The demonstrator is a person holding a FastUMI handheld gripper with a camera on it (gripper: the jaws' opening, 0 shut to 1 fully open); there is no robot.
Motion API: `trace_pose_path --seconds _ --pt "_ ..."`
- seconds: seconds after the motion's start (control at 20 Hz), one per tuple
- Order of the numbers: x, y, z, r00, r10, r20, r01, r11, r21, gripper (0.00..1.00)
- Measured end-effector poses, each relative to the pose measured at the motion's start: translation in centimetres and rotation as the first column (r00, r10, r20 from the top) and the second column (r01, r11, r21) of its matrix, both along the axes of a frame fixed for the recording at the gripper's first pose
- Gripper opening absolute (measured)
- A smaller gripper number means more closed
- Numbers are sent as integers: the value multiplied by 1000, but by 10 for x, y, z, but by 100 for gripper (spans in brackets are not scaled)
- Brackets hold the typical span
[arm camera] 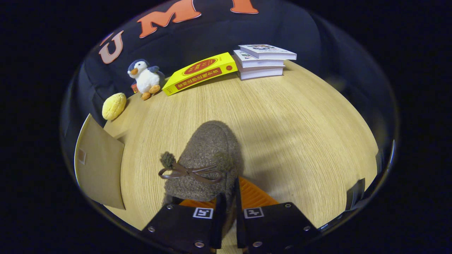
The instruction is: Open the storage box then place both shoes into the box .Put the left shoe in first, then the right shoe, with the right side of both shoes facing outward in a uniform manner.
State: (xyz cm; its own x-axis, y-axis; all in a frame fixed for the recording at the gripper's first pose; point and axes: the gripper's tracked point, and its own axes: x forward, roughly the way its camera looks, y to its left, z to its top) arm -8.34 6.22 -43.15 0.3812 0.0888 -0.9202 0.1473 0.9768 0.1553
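A fuzzy grey-brown shoe (pixel 206 158) with a brown leather bow and pompom points away from me over the wooden table (pixel 282 123). My gripper (pixel 227 208) is shut on the shoe's collar edge, one finger inside the opening and one outside. The shoe's toe reaches ahead of the fingers. To the left of the shoe I see a tan cardboard flap (pixel 99 165), apparently part of the storage box, whose body is out of sight.
Along the back of the table stand a yellow plush lemon (pixel 114 106), a toy penguin (pixel 144 78), a leaning yellow book (pixel 200 73) and a stack of white books (pixel 263 60). A dark object (pixel 355 192) sits at the table's right edge.
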Motion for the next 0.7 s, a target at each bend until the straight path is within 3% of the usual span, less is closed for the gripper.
trace_pose_path --seconds 0.05,0.1,0.3,0.7 --pt "-2 1 4 1000 -5 -8 5 1000 -1 9" --pt "-2 4 11 1000 -13 -12 13 1000 9 7" --pt "7 32 57 999 -40 -9 41 997 58 6" --pt "50 125 165 990 93 106 -102 990 92 5"
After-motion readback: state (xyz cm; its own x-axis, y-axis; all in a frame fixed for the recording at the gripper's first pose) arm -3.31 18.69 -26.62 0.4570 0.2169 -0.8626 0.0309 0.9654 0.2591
